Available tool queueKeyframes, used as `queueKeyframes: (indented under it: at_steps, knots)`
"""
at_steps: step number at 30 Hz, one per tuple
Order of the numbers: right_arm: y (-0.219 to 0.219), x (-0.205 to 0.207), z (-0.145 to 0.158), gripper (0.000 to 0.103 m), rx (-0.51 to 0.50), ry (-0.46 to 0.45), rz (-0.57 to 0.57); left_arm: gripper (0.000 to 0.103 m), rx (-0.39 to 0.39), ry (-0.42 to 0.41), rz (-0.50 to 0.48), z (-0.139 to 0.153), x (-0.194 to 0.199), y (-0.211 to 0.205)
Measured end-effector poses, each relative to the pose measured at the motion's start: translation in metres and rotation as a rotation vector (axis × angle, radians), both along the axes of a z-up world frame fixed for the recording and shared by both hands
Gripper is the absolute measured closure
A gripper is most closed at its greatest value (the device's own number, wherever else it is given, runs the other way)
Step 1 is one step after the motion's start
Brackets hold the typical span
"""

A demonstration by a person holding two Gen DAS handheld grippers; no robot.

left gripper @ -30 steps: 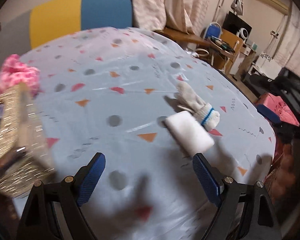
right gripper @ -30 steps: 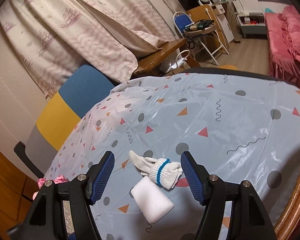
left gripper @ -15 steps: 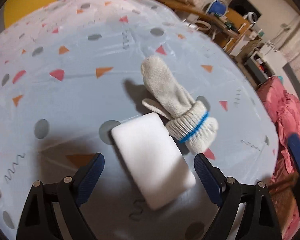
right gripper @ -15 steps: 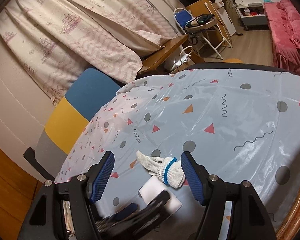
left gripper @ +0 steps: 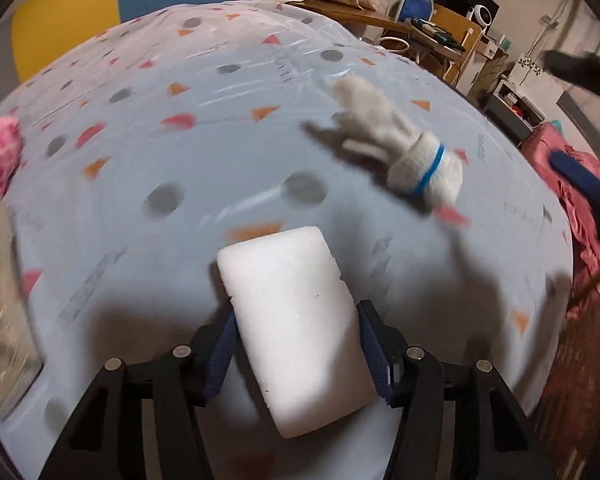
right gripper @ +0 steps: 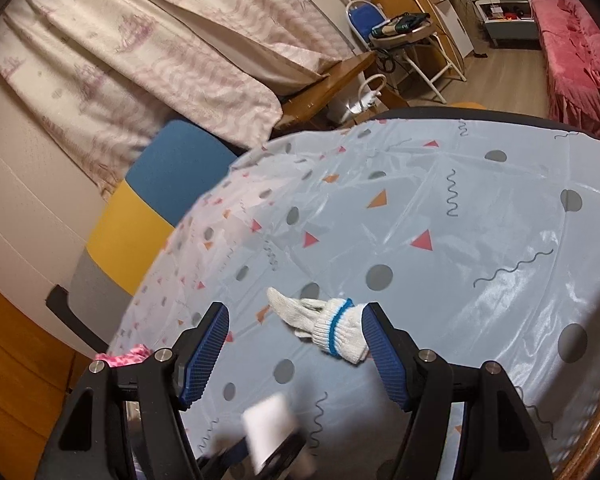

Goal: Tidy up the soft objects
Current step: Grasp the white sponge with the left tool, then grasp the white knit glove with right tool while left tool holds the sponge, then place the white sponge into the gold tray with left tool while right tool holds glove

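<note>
right now your left gripper [left gripper: 296,344] is clamped on the white sponge block [left gripper: 294,320] — both blue pads press its sides above the patterned tablecloth [left gripper: 140,240]. your right gripper [right gripper: 296,354] hangs with its jaws wide apart, the white knit glove [right gripper: 324,326] lying on the cloth between its fingers — apart from the block.

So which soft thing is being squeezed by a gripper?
The white rectangular sponge, clamped in the left gripper; the white knitted glove lies free on the tablecloth.

Left gripper [left gripper: 294,350]: black angular frame, silver screws showing near finger bases, ribbed blue pads [left gripper: 220,360] lining inner faces. Right gripper [right gripper: 294,354]: matching black frame, silver screws, blue pads [right gripper: 204,356].
</note>
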State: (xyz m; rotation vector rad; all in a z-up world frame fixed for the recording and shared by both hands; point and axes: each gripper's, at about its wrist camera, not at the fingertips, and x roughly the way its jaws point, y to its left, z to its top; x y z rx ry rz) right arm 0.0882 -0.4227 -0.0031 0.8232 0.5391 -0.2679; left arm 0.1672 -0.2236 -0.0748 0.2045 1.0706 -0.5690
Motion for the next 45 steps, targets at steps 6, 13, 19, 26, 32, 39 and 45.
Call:
queueKeyframes:
  at_steps: [6,13,19,26,32,39,45]
  knots:
    - [0.014,0.027,-0.007,0.033,-0.045,0.131,0.121,0.044,0.013,-0.048,0.009,-0.001,-0.037,0.067]
    - [0.035,0.095,-0.006,0.032,-0.386,0.377,0.402,0.044,-0.028,-0.074,0.039,-0.005,-0.056,0.103]
    - [0.04,0.136,-0.047,0.032,-0.503,0.606,0.529,0.043,-0.055,-0.098,0.06,-0.008,-0.056,0.098]
    - [0.058,0.133,-0.072,0.061,-0.515,0.642,0.533,0.043,-0.077,-0.134,0.07,-0.008,-0.061,0.099]
    - [0.12,0.117,-0.06,0.062,-0.44,0.547,0.666,0.046,-0.097,-0.132,0.097,-0.006,-0.066,0.106]
    - [0.171,0.107,-0.081,0.057,-0.573,0.578,0.756,0.047,-0.089,-0.124,0.151,0.007,-0.077,0.123]
    - [0.167,0.099,-0.081,0.056,-0.557,0.55,0.762,0.046,-0.109,-0.18,0.184,0.038,-0.09,0.137]
